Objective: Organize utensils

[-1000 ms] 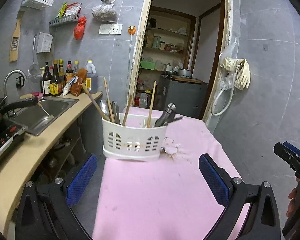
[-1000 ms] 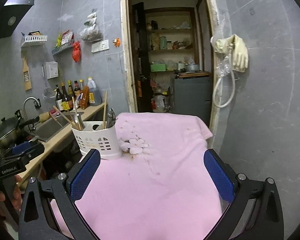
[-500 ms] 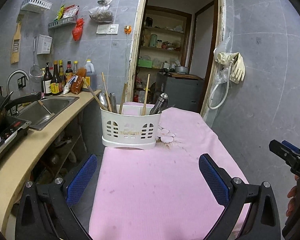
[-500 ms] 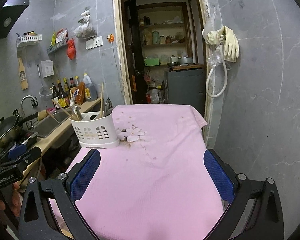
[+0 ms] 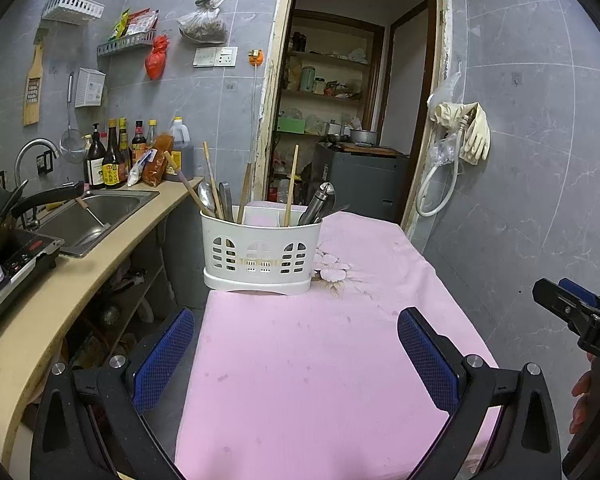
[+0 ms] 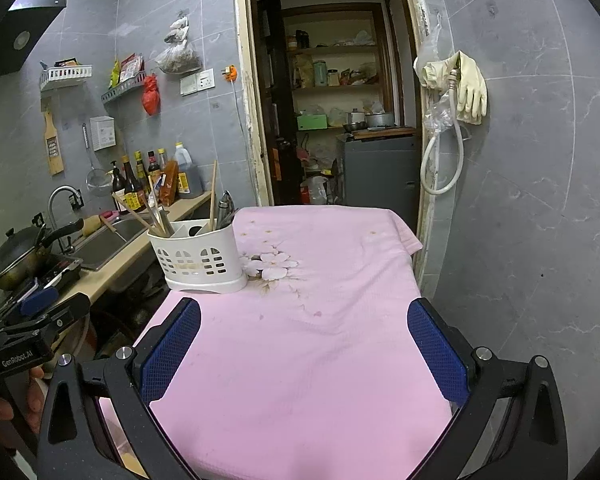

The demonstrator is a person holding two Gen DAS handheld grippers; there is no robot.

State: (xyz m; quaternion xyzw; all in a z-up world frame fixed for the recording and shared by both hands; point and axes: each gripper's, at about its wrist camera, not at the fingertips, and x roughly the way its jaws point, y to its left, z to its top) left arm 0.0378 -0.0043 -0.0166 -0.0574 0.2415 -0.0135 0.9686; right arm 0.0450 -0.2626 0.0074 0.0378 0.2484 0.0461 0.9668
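Note:
A white slotted utensil holder [image 5: 260,254] [image 6: 198,258] stands at the far left of the pink-clothed table [image 5: 320,360] [image 6: 308,340]. Chopsticks [image 5: 290,190], spoons [image 5: 206,198] and a metal-handled utensil [image 5: 320,202] stick up out of it. My left gripper [image 5: 294,350] hovers open over the near part of the cloth, well short of the holder, with nothing between its blue pads. My right gripper [image 6: 304,344] is also open and empty, to the right of the holder and back from it. Each view shows the other gripper at its edge.
A beige counter [image 5: 60,292] runs along the left with a sink [image 5: 88,216], a wok [image 6: 16,256] on a cooktop and sauce bottles [image 5: 116,156]. An open doorway [image 5: 352,120] lies behind the table. Rubber gloves and a hose [image 5: 464,136] hang on the grey tiled wall at right.
Both grippers have drawn back from the holder and risen a little, so it looks smaller and farther. Both stay open and empty. The holder and its utensils have not moved.

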